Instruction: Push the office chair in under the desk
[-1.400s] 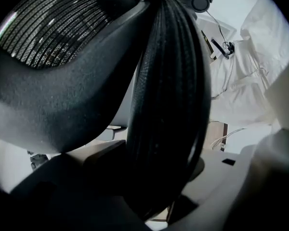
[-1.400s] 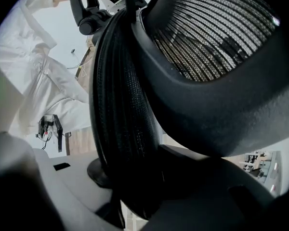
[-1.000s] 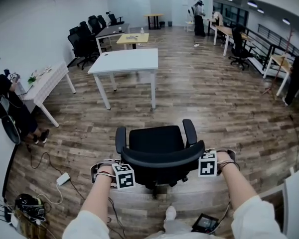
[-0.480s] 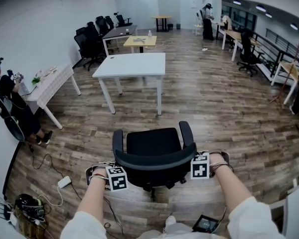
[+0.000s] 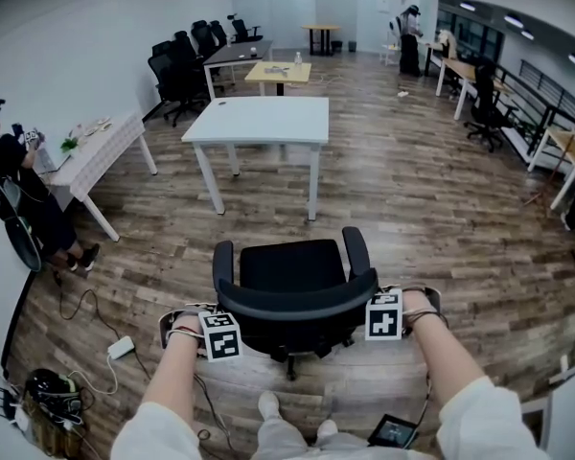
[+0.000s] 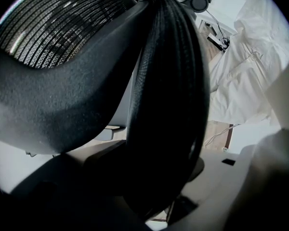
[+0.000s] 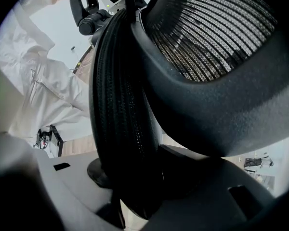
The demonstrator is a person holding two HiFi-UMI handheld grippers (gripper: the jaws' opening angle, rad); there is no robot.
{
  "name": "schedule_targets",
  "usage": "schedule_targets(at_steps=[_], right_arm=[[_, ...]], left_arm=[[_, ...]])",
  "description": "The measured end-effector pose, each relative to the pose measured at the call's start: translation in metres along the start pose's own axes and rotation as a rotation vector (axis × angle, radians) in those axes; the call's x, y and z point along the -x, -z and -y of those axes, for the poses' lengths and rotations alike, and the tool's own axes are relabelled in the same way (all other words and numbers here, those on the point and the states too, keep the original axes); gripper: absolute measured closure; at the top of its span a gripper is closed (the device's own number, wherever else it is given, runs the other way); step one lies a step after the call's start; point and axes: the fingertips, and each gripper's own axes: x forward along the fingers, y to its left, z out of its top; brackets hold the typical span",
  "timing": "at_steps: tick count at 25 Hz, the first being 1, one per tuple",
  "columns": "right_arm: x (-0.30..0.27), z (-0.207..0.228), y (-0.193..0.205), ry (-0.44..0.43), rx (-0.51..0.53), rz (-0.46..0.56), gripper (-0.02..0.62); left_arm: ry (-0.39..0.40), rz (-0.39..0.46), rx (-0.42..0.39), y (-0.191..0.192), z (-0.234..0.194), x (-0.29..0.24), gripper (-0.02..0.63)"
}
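Observation:
A black office chair (image 5: pixel 292 266) stands on the wood floor just in front of me, its seat facing a white desk (image 5: pixel 259 121) farther ahead. There is open floor between chair and desk. My left gripper (image 5: pixel 236 328) is shut on the left end of the mesh backrest (image 5: pixel 297 305). My right gripper (image 5: pixel 366 311) is shut on its right end. In the left gripper view the backrest's edge (image 6: pixel 168 105) fills the space between the jaws of the left gripper (image 6: pixel 154 186). The right gripper view shows the same edge (image 7: pixel 120 119) clamped in the right gripper (image 7: pixel 130 186).
A person (image 5: pixel 14 195) sits at a white table (image 5: pixel 96 151) on the left. Cables and a power strip (image 5: pixel 120 346) lie on the floor at lower left. Black chairs (image 5: pixel 177 70) and more desks stand at the back. A small device (image 5: pixel 395 431) lies by my feet.
The chair has rolled forward toward the white desk, both grippers still on its backrest. My foot has come into view below the chair.

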Motion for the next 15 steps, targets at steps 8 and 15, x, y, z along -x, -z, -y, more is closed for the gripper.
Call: schedule_targets(at_steps=[8,15], right_arm=[[-0.007,0.029,-0.028,-0.005,-0.018,-0.005,0.388],[-0.011,0.061,-0.054,0.013,-0.028,0.010,0.390]], left_arm=[[-0.005,0.005,-0.018,0.022,-0.042,-0.010,0.371],[-0.011,0.010,-0.024,0.040,-0.078,-0.016,0.370]])
